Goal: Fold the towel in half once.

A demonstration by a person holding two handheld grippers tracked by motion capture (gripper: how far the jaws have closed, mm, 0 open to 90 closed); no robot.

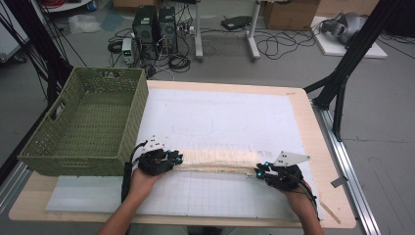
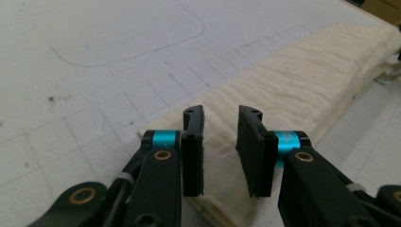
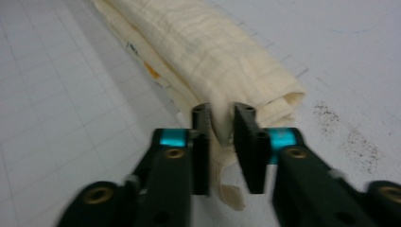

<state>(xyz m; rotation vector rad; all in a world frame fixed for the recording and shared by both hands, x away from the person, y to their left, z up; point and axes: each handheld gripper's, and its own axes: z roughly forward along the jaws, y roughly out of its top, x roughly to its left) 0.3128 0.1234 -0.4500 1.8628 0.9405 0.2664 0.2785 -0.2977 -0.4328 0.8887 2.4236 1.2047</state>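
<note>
A cream cloth (image 1: 215, 159), folded into a long narrow strip, lies across the white gridded mat (image 1: 220, 112) near the table's front. My left gripper (image 1: 178, 159) is at the strip's left end. In the left gripper view its jaws (image 2: 221, 113) stand apart over the cloth (image 2: 293, 75), which lies beneath and between them without being pinched. My right gripper (image 1: 258, 170) is at the strip's right end. In the right gripper view a loose fold of the cloth (image 3: 198, 47) sits in the narrow gap between its jaws (image 3: 222, 111), and the pads do not press on it.
A green woven basket (image 1: 83, 156) stands at the table's left side, close to my left hand. The wooden table edge (image 1: 313, 127) runs along the right. Beyond the table are computer towers, cables and a black stand on the floor.
</note>
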